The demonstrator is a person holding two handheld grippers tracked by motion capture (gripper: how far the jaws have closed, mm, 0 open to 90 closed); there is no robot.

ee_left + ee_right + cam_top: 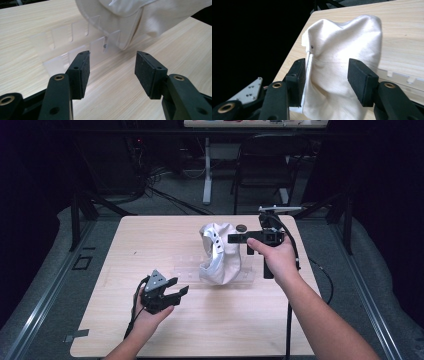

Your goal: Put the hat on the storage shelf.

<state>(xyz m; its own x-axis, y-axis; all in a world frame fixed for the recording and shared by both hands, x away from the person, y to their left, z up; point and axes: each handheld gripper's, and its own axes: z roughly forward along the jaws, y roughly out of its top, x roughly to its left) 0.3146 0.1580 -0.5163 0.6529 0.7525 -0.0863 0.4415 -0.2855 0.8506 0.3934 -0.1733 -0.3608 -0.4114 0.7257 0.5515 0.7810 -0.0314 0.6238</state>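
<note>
The crumpled white cloth cap [220,254] stands on a clear slotted plastic rack [186,268]. The right gripper [239,238] is at the cap's side, jaws spread, cloth between but unpinched. The left gripper [176,291], also spread and empty, sits well short of the cap.

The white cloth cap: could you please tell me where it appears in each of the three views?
High view: white cloth cap stands at the table's centre, just right of middle.
Left gripper view: along the top edge, centre to right.
Right gripper view: centre, between the open jaws.
Shared landmark: the clear slotted rack under it.

No text, label, brand, number or sign can be read anywhere.
</note>
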